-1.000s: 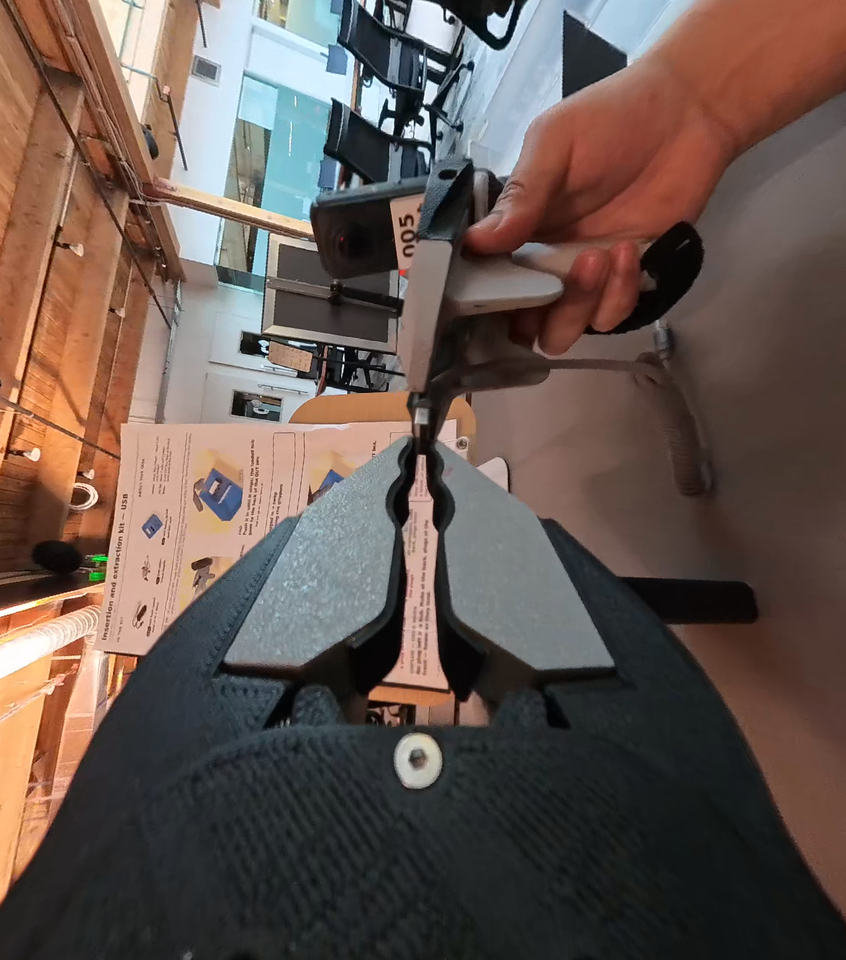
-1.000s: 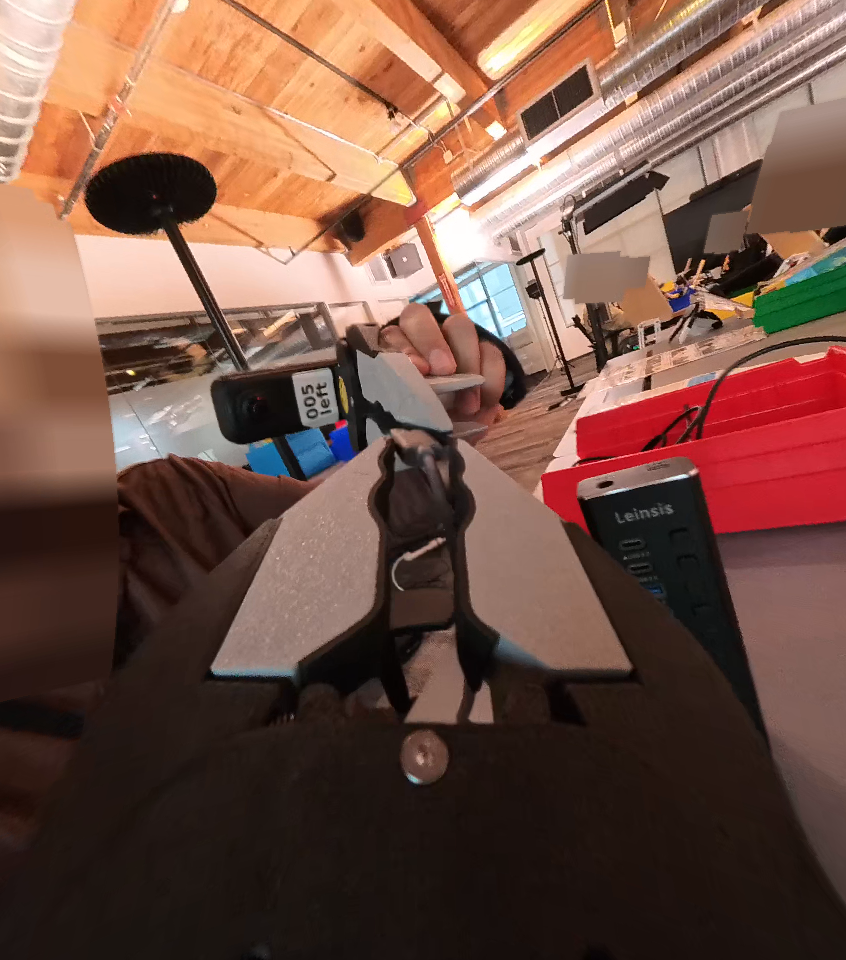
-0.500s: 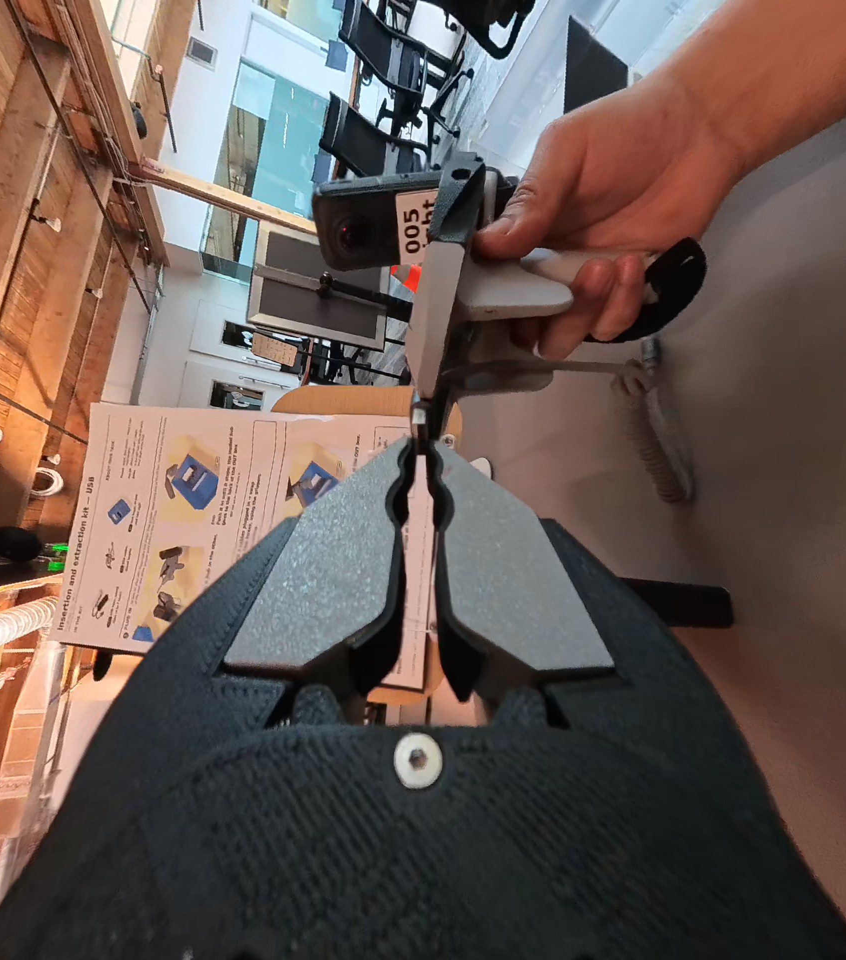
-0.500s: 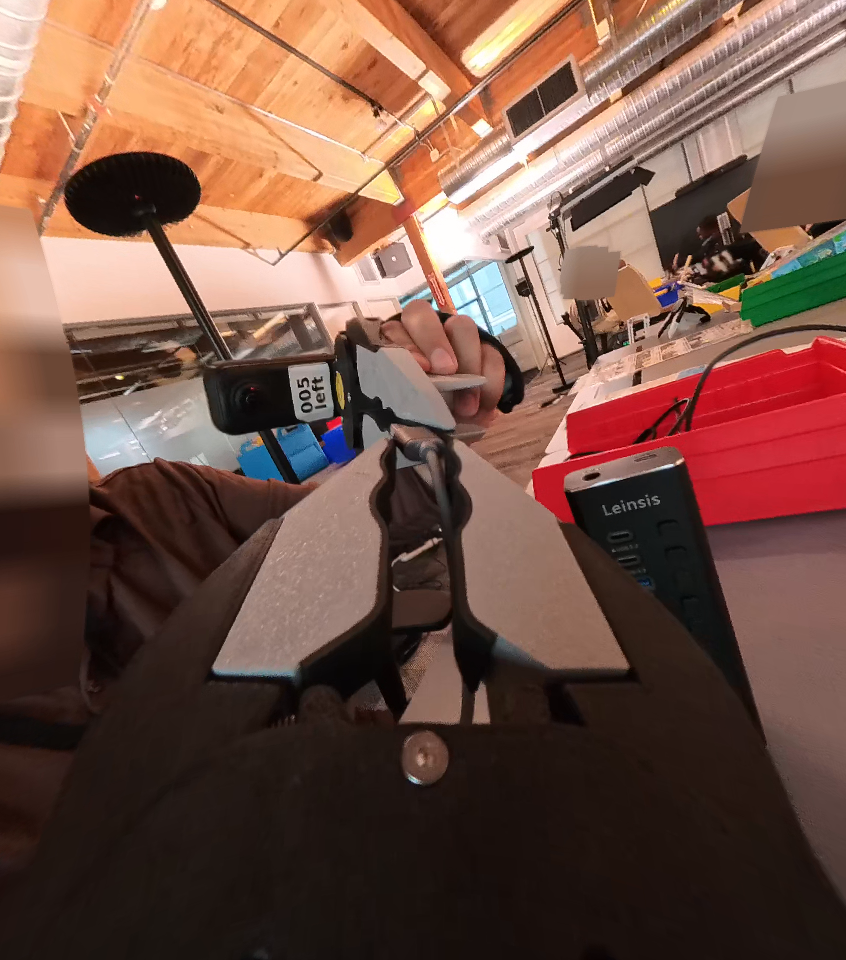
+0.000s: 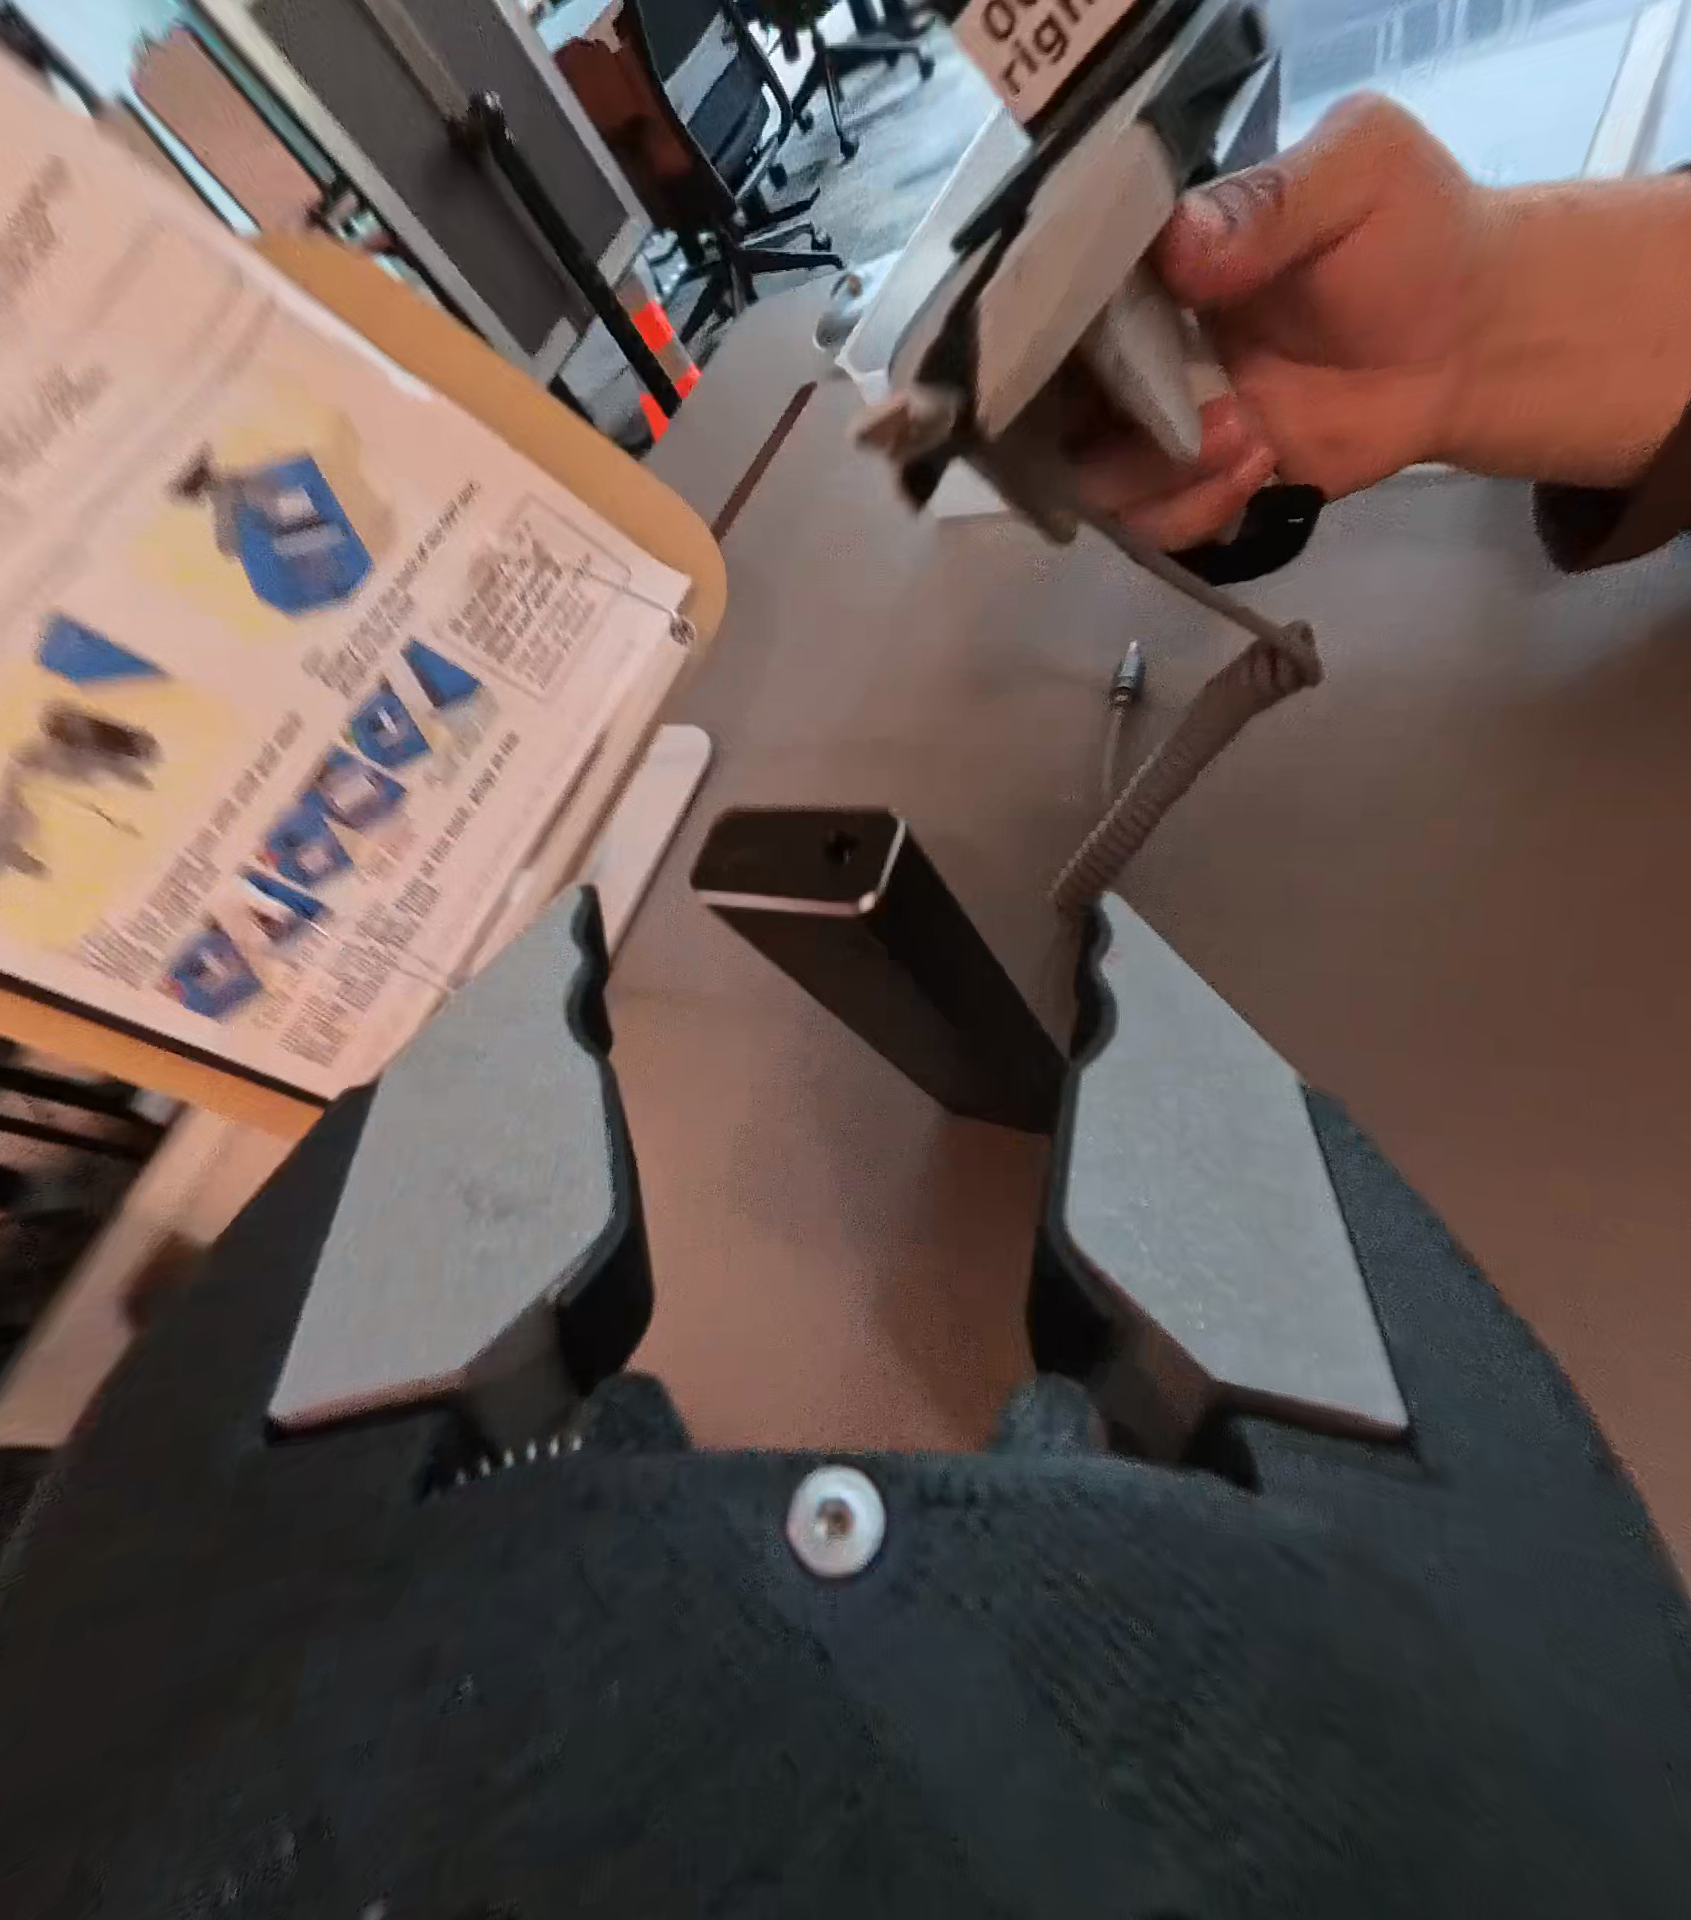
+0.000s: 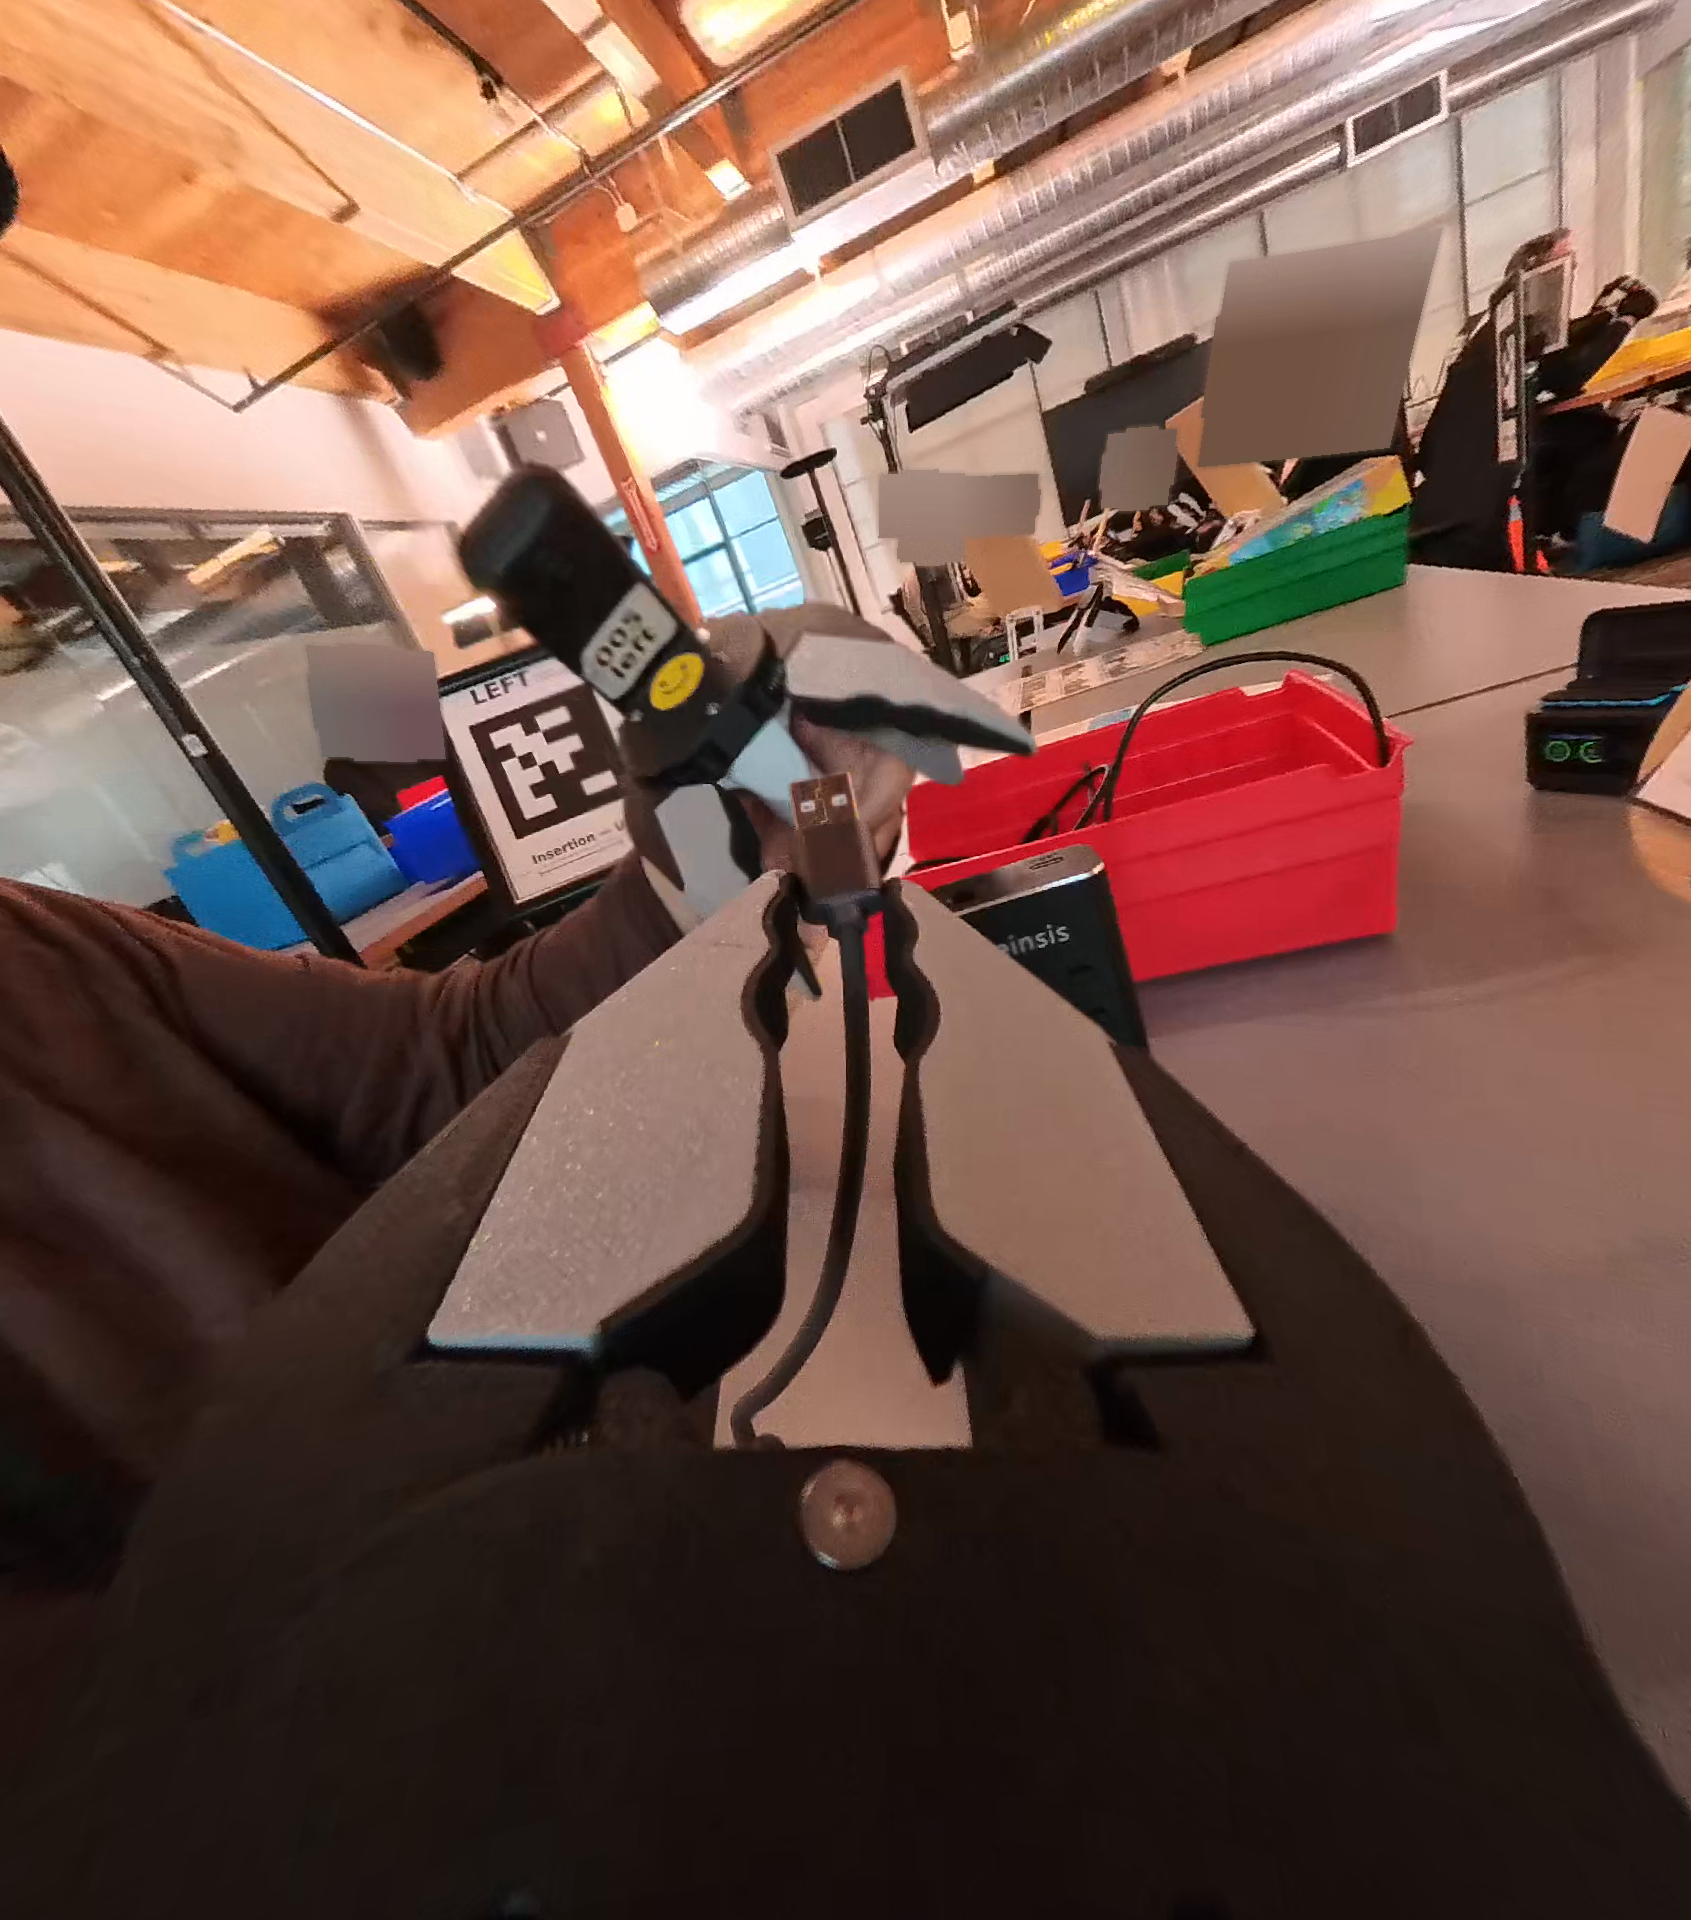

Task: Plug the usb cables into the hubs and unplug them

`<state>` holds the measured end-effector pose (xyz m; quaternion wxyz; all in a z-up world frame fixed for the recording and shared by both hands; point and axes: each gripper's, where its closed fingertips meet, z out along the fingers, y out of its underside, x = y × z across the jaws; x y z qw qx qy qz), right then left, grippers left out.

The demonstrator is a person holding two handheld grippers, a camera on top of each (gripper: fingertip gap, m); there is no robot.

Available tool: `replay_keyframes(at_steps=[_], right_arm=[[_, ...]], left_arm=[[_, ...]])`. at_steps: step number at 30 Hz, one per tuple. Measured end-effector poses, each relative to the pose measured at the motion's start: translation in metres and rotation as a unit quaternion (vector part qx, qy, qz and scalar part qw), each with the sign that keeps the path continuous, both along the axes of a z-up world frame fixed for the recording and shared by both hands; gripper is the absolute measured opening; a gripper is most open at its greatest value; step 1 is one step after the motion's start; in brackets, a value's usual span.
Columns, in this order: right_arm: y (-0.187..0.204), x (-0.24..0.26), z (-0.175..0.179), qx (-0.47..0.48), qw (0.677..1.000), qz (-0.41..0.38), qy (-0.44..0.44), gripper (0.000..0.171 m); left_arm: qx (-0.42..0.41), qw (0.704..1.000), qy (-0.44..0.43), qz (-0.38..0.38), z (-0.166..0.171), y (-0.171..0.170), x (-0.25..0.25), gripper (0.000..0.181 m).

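My right gripper (image 6: 836,902) is shut on the black body of a USB-A plug (image 6: 823,826), whose metal end points up and forward; its black cable (image 6: 846,1122) runs back between the fingers. My left gripper (image 5: 841,971) is open and empty, low over the grey table. A black hub (image 5: 851,925) stands just ahead of it, close to the right finger. The hub (image 6: 1054,935) also shows right of the plug in the right wrist view. In the left wrist view a hand holds the right gripper (image 5: 908,457) up high, with a coiled cable bundle (image 5: 1173,769) hanging from it.
An instruction sheet on a wooden board (image 5: 249,644) stands left of the hub. A loose connector (image 5: 1127,675) lies on the table. A red tray (image 6: 1236,831) holding a black cable sits behind the hub, with a black case (image 6: 1630,707) and green bins (image 6: 1288,582) farther back. One gripper's finger ends stand about 8 centimetres off the other's.
My left gripper has opened, let go of the plug and swung down towards the hub on the table. My right gripper has kept hold of the plug.
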<state>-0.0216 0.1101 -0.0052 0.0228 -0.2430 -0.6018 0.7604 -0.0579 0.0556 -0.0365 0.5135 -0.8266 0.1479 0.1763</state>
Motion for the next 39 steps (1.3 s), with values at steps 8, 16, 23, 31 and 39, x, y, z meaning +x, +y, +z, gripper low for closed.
replay_keyframes(at_steps=[8,16,23,31,39], right_arm=[[0.009,-0.016,-0.039,0.145,0.987,-0.068,0.018,0.013],[-0.009,-0.02,-0.084,0.28,0.958,-0.057,0.023,0.013],[-0.018,-0.026,-0.112,0.328,0.943,-0.048,-0.002,0.013],[-0.03,-0.029,-0.117,0.394,0.916,-0.078,0.028,0.013],[-0.03,-0.027,-0.112,0.418,0.903,-0.097,0.035,0.013]], left_arm=[[-0.044,0.988,-0.148,-0.014,-0.076,0.006,-0.014,0.092],[-0.052,0.966,-0.224,-0.115,-0.107,0.039,-0.005,0.063],[-0.015,0.956,-0.236,-0.172,-0.104,0.037,-0.003,0.061],[0.013,0.954,-0.222,-0.202,-0.101,0.033,0.006,0.061],[0.062,0.952,-0.207,-0.215,-0.087,0.03,0.008,0.061]])
